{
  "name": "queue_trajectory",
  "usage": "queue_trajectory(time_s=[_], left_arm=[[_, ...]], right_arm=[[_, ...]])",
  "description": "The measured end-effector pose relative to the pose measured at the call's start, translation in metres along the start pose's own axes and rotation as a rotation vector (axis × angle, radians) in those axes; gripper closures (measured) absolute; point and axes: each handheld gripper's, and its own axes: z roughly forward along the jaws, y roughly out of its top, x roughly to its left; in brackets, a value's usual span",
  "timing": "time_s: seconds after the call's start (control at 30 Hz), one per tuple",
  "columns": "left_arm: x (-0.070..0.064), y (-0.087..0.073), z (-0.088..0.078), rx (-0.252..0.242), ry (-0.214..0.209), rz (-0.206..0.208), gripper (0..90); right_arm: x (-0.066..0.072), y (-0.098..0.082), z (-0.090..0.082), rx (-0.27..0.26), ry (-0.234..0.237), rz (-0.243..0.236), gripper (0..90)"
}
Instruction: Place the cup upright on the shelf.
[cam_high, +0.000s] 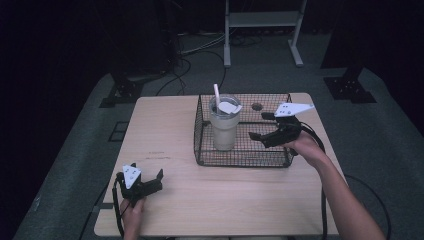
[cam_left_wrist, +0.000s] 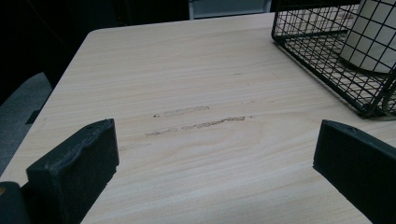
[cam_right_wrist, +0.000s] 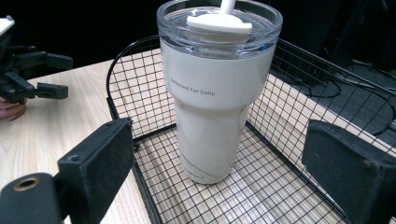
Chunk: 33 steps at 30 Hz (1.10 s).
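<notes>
A white tumbler (cam_high: 223, 125) with a clear lid and a white straw stands upright in the left part of a black wire basket (cam_high: 280, 159) on the wooden table. My right gripper (cam_high: 260, 126) is open above the basket's right part, its jaws pointing at the tumbler with a gap between. In the right gripper view the tumbler (cam_right_wrist: 215, 102) stands between and beyond the spread jaws of the right gripper (cam_right_wrist: 224, 140), inside the basket (cam_right_wrist: 289, 84). My left gripper (cam_high: 159, 181) rests open near the table's front left; its view shows bare wood between the jaws of the left gripper (cam_left_wrist: 217, 140).
The basket's corner (cam_left_wrist: 327, 70) and tumbler (cam_left_wrist: 373, 37) lie to the upper right in the left gripper view. A round hole (cam_high: 257, 106) sits in the table behind the basket. Cables (cam_high: 200, 50) and a metal frame (cam_high: 262, 30) are on the floor beyond.
</notes>
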Motion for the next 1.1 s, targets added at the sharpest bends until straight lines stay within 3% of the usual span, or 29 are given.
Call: queue_trajectory(time_s=[0.3,1.1], left_arm=[[0.0,0.0,0.0,0.002,0.001,-0.002,0.0],[0.0,0.0,0.0,0.008,0.002,0.001,0.0]], right_arm=[[0.004,-0.012,-0.014,-0.014,0.003,0.023,8.5],[0.025,-0.052,-0.035,0.018,0.042,0.036,8.5]])
